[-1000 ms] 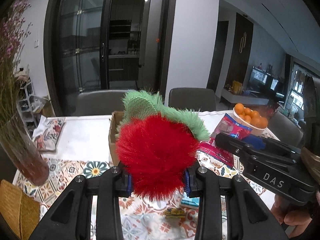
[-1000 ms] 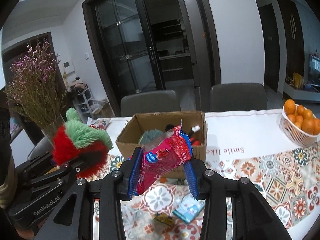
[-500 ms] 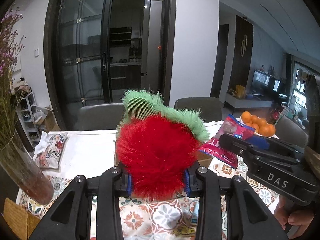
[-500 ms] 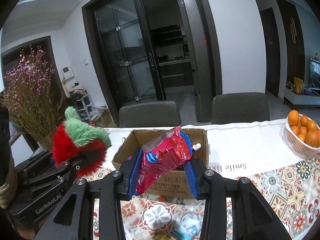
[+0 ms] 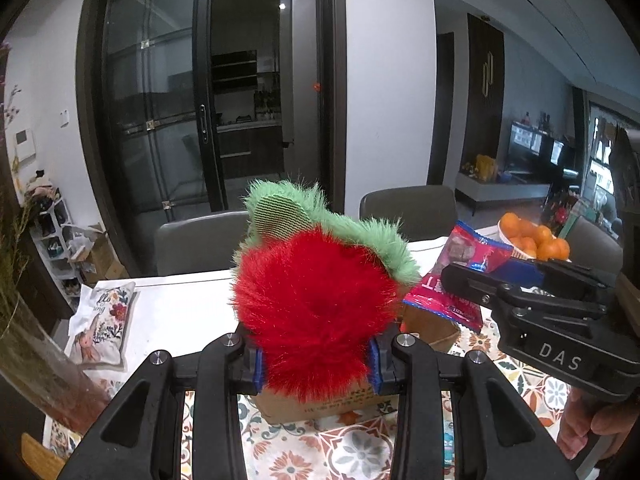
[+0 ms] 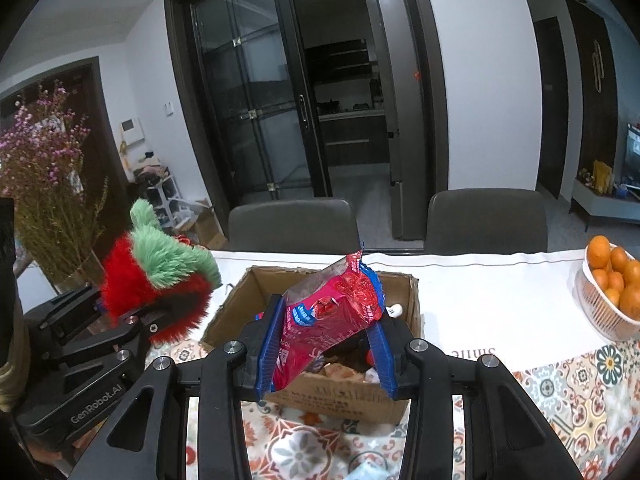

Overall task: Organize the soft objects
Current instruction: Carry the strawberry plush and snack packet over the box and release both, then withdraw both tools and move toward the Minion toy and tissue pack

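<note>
My left gripper [image 5: 316,364] is shut on a furry red plush with a green top [image 5: 316,300], held above the near side of a cardboard box [image 5: 320,404]. The plush also shows in the right wrist view [image 6: 156,284], left of the box. My right gripper [image 6: 326,344] is shut on a red and blue snack packet [image 6: 332,312], held over the open cardboard box [image 6: 400,396], which has several items inside. The packet also shows in the left wrist view [image 5: 460,276], to the right of the plush.
A basket of oranges [image 6: 612,292] stands at the right on the patterned tablecloth [image 6: 560,380]. A vase of dried flowers [image 6: 44,196] stands at the left. A floral pouch [image 5: 102,324] lies at the far left. Two grey chairs [image 6: 486,220] stand behind the table.
Both grippers have moved forward toward the cardboard box with their loads; the box is now closer and lower in both views.
</note>
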### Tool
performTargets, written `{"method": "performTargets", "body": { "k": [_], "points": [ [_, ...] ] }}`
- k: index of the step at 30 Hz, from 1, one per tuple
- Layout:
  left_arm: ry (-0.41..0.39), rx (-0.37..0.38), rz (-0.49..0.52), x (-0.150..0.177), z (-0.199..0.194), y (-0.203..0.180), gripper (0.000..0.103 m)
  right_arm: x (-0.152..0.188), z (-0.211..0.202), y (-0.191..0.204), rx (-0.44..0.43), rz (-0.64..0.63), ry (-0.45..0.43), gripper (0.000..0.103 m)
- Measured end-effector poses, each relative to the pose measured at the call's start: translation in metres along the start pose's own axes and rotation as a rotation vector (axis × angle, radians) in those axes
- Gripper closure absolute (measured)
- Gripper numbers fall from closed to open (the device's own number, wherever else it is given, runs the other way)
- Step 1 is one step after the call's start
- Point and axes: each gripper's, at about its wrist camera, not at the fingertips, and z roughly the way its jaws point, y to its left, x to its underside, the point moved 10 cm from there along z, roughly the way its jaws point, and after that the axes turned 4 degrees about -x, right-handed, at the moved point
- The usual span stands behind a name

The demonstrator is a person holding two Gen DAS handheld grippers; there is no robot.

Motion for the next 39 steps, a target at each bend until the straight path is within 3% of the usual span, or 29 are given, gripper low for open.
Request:
{"method": "performTargets", "body": {
  "k": [16,20,22,24,25,33,39],
  "points": [
    [0.194,0.066,0.012,0.014,0.076,-0.006,0.066,0.016,0.067,-0.022,0.005,0.041,0.144,0.061],
    [0.247,0.076,0.020,0.022,0.089,-0.009,0.057,0.026,0.084,-0.025,-0.007,0.055,0.209,0.055],
    [0.274,0.082,0.027,0.025,0.094,-0.011,0.053,0.027,0.088,-0.029,0.004,0.074,0.224,0.042],
    [0.292,0.095,0.031,0.029,0.095,-0.011,0.043,0.027,0.088,-0.032,0.029,0.079,0.221,0.042],
    [0.293,0.087,0.028,0.030,0.095,-0.009,0.038,0.027,0.086,-0.034,0.044,0.078,0.217,0.042],
    [0.260,0.032,0.008,0.020,0.084,0.000,0.037,0.017,0.061,-0.035,0.118,0.059,0.166,0.042],
    [0.197,-0.017,0.019,0.012,0.056,0.003,0.037,0.015,0.033,-0.034,0.122,0.086,0.126,0.042]
  ]
}}
